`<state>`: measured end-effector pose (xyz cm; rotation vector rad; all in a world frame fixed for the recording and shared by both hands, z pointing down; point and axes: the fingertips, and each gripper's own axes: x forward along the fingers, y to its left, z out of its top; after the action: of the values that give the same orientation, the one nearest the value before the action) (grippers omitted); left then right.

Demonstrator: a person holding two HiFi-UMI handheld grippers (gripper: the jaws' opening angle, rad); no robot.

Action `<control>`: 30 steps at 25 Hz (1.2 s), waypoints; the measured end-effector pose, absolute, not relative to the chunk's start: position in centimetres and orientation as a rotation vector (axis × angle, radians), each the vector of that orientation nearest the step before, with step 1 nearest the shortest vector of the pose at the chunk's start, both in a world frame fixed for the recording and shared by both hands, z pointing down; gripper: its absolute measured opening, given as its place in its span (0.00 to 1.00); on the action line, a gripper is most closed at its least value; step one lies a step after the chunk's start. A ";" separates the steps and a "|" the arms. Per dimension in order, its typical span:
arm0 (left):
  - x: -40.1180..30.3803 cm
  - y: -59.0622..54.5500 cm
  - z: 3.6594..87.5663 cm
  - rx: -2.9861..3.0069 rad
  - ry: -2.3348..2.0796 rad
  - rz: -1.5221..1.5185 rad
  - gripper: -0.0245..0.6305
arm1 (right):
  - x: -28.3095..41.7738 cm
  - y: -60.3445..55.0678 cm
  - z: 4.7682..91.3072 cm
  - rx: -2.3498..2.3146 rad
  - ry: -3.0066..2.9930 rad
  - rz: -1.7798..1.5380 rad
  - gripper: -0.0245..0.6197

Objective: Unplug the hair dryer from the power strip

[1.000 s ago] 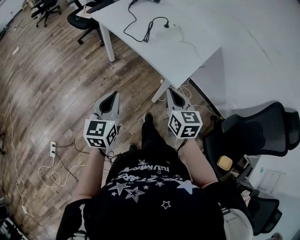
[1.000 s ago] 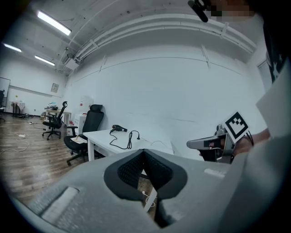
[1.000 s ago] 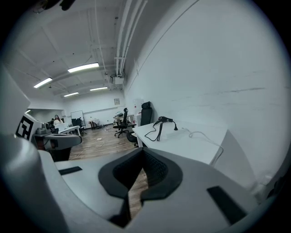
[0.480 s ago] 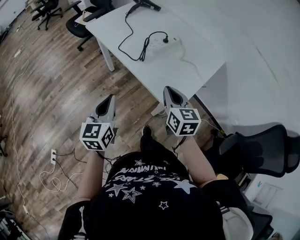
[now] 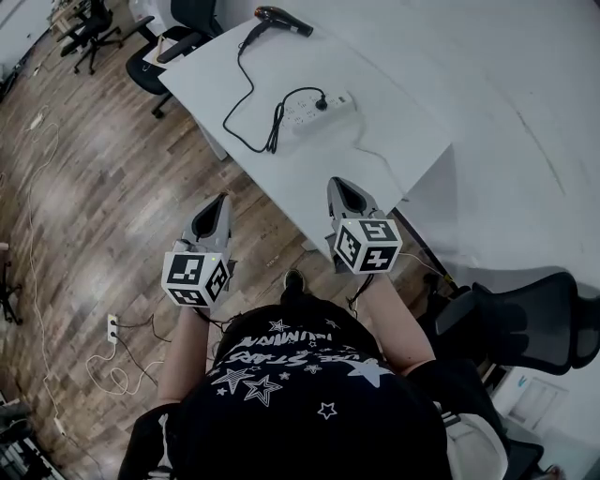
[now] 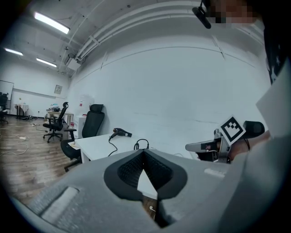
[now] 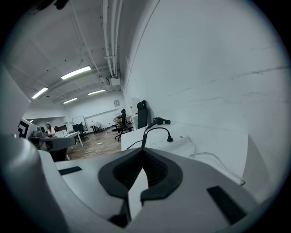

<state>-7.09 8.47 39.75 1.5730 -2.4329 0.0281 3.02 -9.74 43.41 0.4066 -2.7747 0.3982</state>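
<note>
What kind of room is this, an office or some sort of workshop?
Probably an open-plan office or lab space: a white desk, a black swivel chair, a wood-look floor with loose cables, and strip lights under exposed ceiling pipes.

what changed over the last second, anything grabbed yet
The left gripper and right gripper have come closer to the table, so the hair dryer and power strip now sit fuller in the head view. Nothing was taken hold of. Unchanged: both jaws shut and empty, the plug in the strip.
</note>
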 end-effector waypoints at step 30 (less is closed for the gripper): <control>-18.1 -7.6 43.3 1.837 -2.127 0.167 0.05 | -2.2 -21.6 47.0 0.803 -2.636 0.566 0.05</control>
<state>-18.15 -7.61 43.26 1.8370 -2.1274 0.1675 -2.17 -21.56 47.03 0.8025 -2.6358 0.5662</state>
